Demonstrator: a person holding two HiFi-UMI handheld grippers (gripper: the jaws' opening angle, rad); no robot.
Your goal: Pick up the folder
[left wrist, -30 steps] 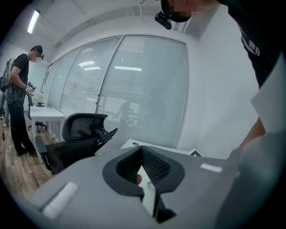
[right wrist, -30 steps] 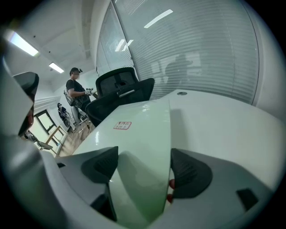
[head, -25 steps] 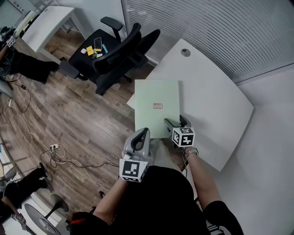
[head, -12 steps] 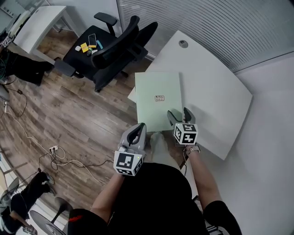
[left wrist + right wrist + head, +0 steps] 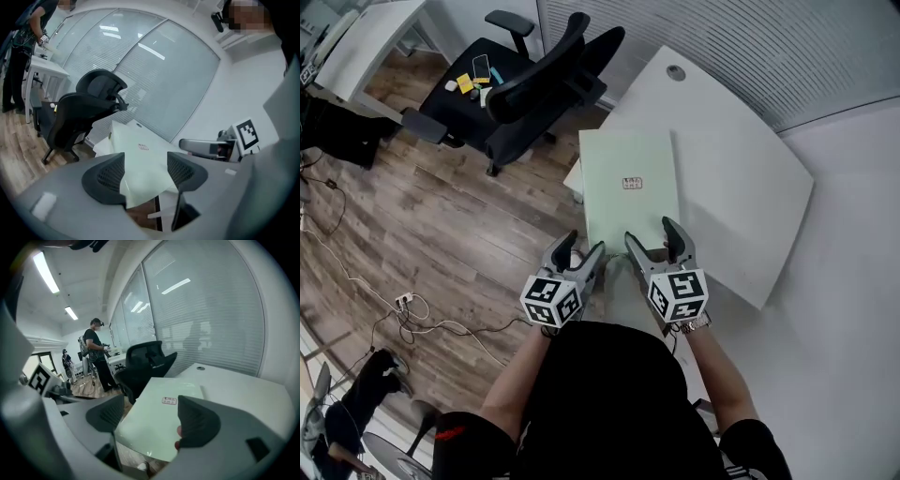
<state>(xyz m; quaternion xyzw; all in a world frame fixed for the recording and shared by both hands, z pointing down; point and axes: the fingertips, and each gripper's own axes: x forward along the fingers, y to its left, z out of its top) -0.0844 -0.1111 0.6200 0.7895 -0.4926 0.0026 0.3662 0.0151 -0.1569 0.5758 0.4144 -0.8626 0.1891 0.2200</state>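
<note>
A pale green folder [image 5: 630, 192] with a small label lies flat on the white desk [image 5: 741, 187], its left part hanging past the desk's edge. My left gripper [image 5: 581, 247] is at the folder's near left corner. Its jaws are opening, and in the left gripper view the folder's [image 5: 140, 161] corner shows between them without being pressed. My right gripper [image 5: 652, 234] stands at the near right edge with its jaws spread wide. In the right gripper view the folder [image 5: 159, 420] lies between and beyond the jaws of the right gripper [image 5: 152, 420], unpinched.
A black office chair [image 5: 534, 89] with small items on its seat stands on the wood floor beyond the folder's left side. A cable hole [image 5: 676, 72] sits at the desk's far end. Cables [image 5: 412, 309] lie on the floor at left. People [image 5: 96, 357] stand in the background.
The left gripper's jaws went from shut to apart as it came in beside the folder's near left corner. The right gripper rose toward the camera with its jaws spread wide.
</note>
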